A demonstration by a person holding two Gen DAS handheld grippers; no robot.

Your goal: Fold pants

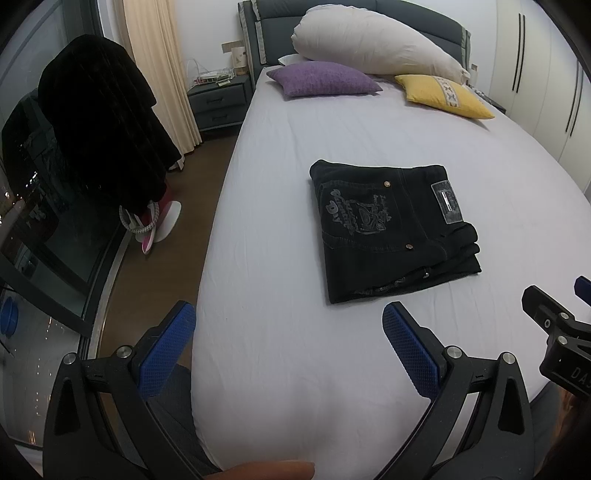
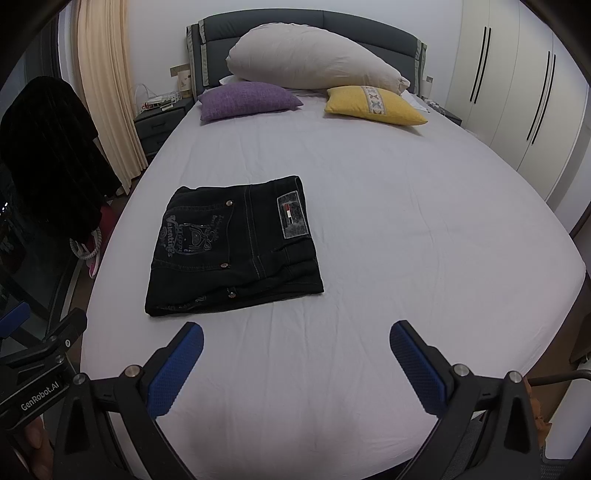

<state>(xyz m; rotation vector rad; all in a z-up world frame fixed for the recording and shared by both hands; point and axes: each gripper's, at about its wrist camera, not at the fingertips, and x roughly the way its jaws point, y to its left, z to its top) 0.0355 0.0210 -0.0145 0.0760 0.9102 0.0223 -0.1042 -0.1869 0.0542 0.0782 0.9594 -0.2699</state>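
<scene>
A pair of black pants (image 1: 393, 230) lies folded into a compact rectangle on the pale sheet of a bed (image 1: 280, 155), its back pocket with pale embroidered lettering and a grey waistband patch facing up; the stacked layers of the fold show along the near edge. The left gripper (image 1: 290, 334) hovers over the foot of the bed, short of the bundle, its blue-padded jaws spread wide with nothing between them. The right gripper (image 2: 295, 349) is held beside it in the same way, jaws wide apart and empty, clear of the cloth; from its camera the pants (image 2: 234, 245) sit ahead and to the left. Neither tool touches the garment. At the head of the bed, against a dark padded headboard (image 2: 295, 26), a long cream bolster pillow (image 2: 314, 57) rests above a purple cushion (image 2: 247, 99) and a yellow cushion (image 2: 373, 105). A dark nightstand (image 1: 218, 101) and a cream curtain (image 1: 159, 70) stand to the left, with a dark garment (image 1: 99, 122) hanging nearer the window; white wardrobe doors (image 2: 517, 92) line the right wall.
</scene>
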